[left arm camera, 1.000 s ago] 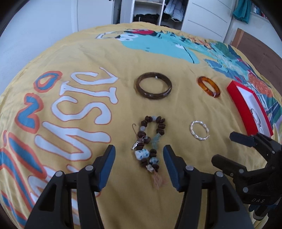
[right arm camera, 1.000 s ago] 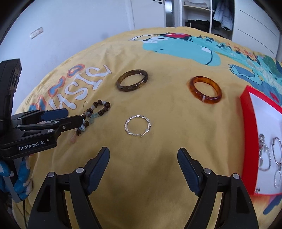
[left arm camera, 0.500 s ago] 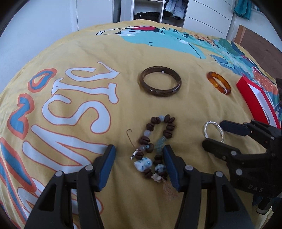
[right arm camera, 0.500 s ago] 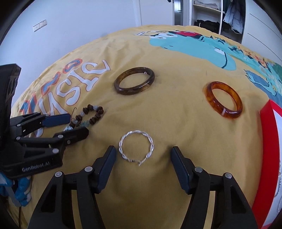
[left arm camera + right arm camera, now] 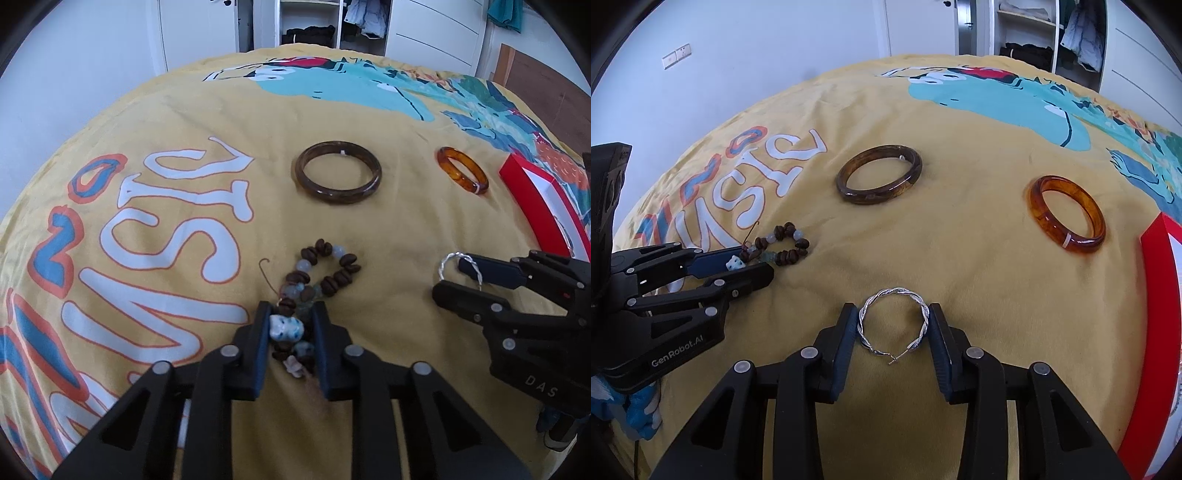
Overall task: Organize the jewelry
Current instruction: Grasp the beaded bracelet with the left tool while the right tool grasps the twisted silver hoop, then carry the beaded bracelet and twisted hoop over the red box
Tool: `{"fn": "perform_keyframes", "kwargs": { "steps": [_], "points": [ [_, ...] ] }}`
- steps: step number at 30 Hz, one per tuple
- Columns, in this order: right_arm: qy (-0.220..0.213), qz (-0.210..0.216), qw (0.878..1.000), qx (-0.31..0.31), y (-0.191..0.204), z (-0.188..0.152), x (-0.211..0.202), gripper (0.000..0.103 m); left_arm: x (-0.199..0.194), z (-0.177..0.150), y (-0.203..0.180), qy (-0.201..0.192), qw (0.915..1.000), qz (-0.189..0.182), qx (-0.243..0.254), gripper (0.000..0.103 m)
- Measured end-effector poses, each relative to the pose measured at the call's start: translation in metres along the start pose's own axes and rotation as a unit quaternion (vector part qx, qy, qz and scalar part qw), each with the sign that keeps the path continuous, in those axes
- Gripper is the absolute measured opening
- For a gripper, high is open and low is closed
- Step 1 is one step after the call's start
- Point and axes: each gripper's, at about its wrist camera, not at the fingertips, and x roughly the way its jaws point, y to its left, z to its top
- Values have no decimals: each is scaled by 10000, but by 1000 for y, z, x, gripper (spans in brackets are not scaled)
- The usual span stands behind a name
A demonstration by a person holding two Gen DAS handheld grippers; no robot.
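Note:
A bracelet of brown and pale beads point(image 5: 321, 251) point(image 5: 792, 254) lies on the yellow bedspread. My left gripper point(image 5: 291, 310) point(image 5: 755, 264) is closing on it, and its blue pads press the white-and-blue bead and the beads beside it. A twisted silver hoop point(image 5: 894, 291) point(image 5: 451, 255) lies flat to the right of the bracelet. My right gripper point(image 5: 892, 310) point(image 5: 450, 278) is closing too, both pads touching the hoop's sides. Farther back rest a dark brown bangle point(image 5: 338, 197) point(image 5: 849, 192) and an amber bangle point(image 5: 461, 181) point(image 5: 1049, 221).
A red-rimmed white tray point(image 5: 535, 206) point(image 5: 1160, 332) sits at the right edge of the bed, with silver rings inside. The bedspread point(image 5: 184, 110) carries large printed letters and a turquoise picture. A white wall and an open wardrobe stand beyond the bed.
Both grippers have drawn their jaws in, the left around the beaded bracelet, the right around the silver hoop. The right gripper also moved forward until the hoop lay between its fingers.

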Motion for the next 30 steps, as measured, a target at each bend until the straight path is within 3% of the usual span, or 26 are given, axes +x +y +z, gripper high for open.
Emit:
{"fn": "perform_keyframes", "kwargs": {
  "steps": [30],
  "points": [
    [-402, -40, 9991, 104, 7, -7, -79, 38, -68, 6, -24, -419, 9984, 200, 333, 15]
  ]
}}
